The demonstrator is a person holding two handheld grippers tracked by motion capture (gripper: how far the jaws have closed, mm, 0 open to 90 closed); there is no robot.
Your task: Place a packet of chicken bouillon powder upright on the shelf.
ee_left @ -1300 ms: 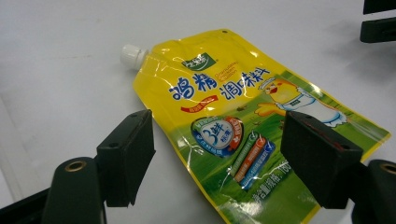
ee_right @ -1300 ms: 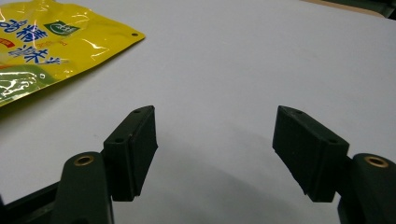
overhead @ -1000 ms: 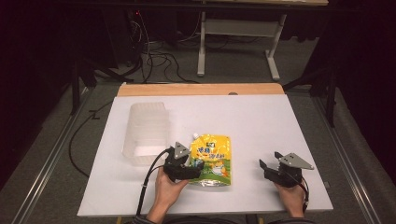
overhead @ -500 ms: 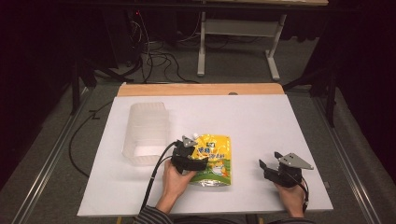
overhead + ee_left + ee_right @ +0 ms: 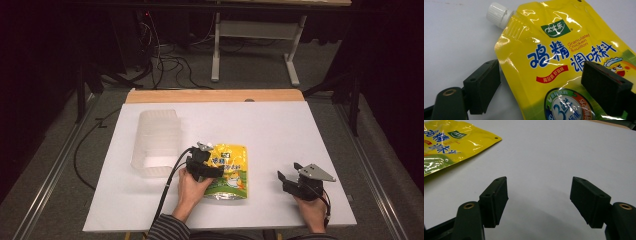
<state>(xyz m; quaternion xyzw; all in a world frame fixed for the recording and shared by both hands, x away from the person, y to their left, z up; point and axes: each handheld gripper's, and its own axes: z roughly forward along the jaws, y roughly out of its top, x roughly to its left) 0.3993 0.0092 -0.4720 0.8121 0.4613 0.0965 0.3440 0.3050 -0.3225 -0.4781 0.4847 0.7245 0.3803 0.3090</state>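
Left hand-held gripper (image 5: 539,85) spread wide over yellow pouch (image 5: 227,171) lying flat on white bench (image 5: 280,130), jaws either side of its upper left edge, not pinching. Left gripper view shows white screw cap (image 5: 497,13) and "Granulated Chicken Bouillon". Right hand-held gripper (image 5: 287,176) spread, empty, well apart. Clear plastic container (image 5: 155,142) just beside pouch

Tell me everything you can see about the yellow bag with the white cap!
The yellow pouch is shiny plastic, lying flat on the white table. It has a ridged white screw cap at one corner, blue Chinese writing, a green logo and the words "Granulated Chicken Bouillon". The left gripper is open, one jaw beside its edge and one over its printed face.
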